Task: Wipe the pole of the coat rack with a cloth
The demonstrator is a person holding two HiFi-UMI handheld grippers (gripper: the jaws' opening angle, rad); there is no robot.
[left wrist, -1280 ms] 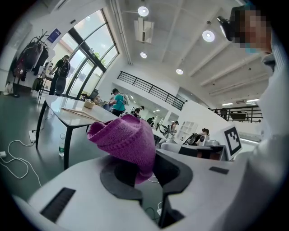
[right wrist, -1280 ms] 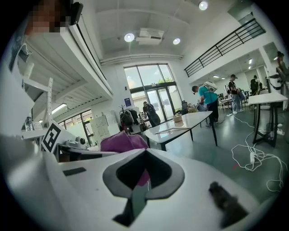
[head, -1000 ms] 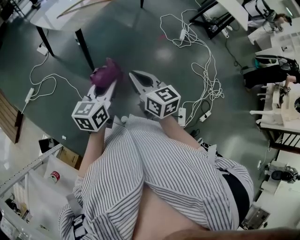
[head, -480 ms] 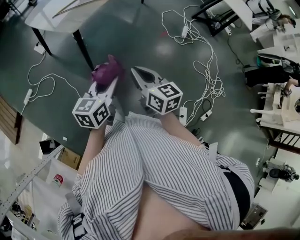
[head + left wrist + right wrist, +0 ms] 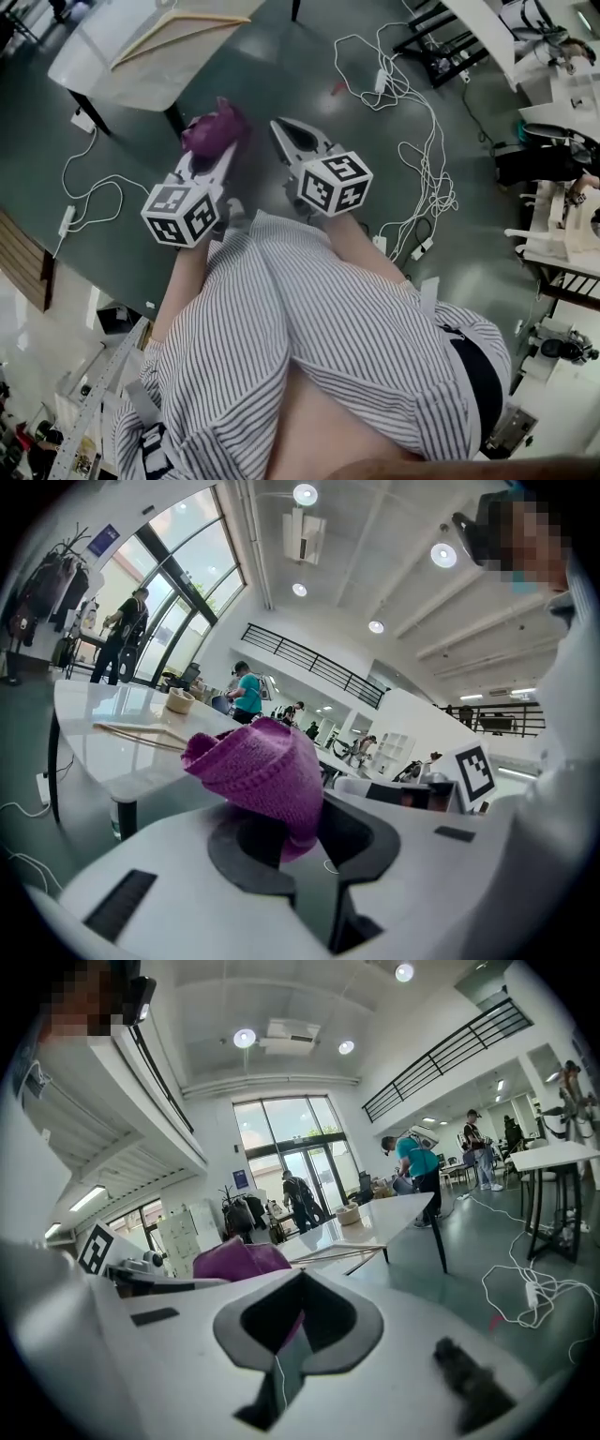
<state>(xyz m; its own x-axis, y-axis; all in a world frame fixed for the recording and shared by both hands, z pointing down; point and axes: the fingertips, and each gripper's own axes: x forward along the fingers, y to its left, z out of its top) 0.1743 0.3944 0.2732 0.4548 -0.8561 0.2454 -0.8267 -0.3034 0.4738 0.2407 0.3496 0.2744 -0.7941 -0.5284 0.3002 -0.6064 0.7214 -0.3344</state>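
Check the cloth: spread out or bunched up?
Bunched up: the cloth is a crumpled wad pinched in the left gripper.

We hold both grippers out front, side by side; our left gripper (image 5: 212, 157) clamps the purple cloth (image 5: 215, 131), and our right gripper (image 5: 284, 129) has its jaws together, empty.

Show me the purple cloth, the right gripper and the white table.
purple cloth (image 5: 214, 133), head view, bunched middle.
right gripper (image 5: 281, 129), head view, between its fingertips.
white table (image 5: 122, 89), head view, bare top.

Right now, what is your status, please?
Left gripper shut on cloth. Right gripper shut, empty. Coat rack far off, beyond table.
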